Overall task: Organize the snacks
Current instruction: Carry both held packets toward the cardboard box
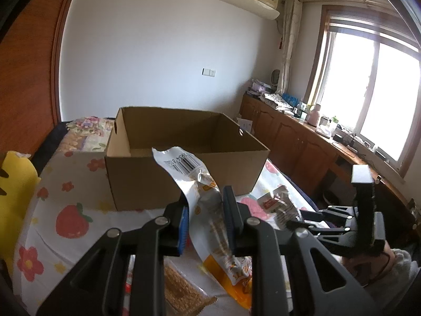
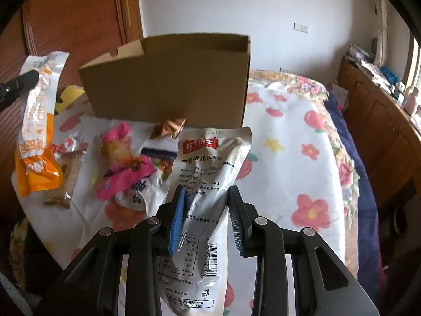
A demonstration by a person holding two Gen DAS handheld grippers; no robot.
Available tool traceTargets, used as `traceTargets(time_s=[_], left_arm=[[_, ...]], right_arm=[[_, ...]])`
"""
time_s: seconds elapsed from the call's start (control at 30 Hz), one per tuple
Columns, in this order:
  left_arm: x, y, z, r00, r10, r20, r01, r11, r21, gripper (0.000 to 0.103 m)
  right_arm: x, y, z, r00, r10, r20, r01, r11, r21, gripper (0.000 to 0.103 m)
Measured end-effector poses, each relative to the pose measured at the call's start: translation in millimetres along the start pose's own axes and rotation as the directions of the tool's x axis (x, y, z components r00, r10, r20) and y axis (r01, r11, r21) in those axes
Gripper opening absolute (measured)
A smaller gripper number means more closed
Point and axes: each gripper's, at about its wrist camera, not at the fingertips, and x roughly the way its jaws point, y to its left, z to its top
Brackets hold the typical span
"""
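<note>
An open cardboard box [image 1: 184,158] stands on the flowered bedspread; it also shows in the right wrist view [image 2: 171,84]. My left gripper [image 1: 205,210] is shut on an orange and silver snack pack [image 1: 202,197] and holds it up in front of the box; the same pack [image 2: 36,131] hangs at the left of the right wrist view. My right gripper [image 2: 205,210] has its jaws around a silver pouch with a red label [image 2: 208,171], lifted off the bed just right of the box's near corner. My right gripper also shows in the left wrist view [image 1: 342,226].
On the bed lie a pink wrapped snack [image 2: 123,163], a copper foil candy [image 2: 171,129], a brown bar [image 2: 68,173] and a blue-labelled pack [image 2: 160,158]. A wooden cabinet [image 1: 289,137] with clutter runs under the window at right. A yellow cushion [image 1: 15,184] lies at left.
</note>
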Motion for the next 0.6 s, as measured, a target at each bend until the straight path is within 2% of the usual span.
traceTargets(time_s=[0.33, 0.6], left_arm=[[5, 10, 53, 0.998, 0.0, 0.065, -0.002, 0.999, 0.032, 0.021], [37, 25, 102, 0.994, 0.042, 0.101, -0.051, 0.995, 0.084, 0.021]], right_arm=[[-35, 4, 63, 0.991, 0.029, 0.13, -0.022, 0.998, -0.057, 0.032], [-22, 14, 134, 0.976, 0.069, 0.205, -0.046, 0.993, -0.113, 0.032]])
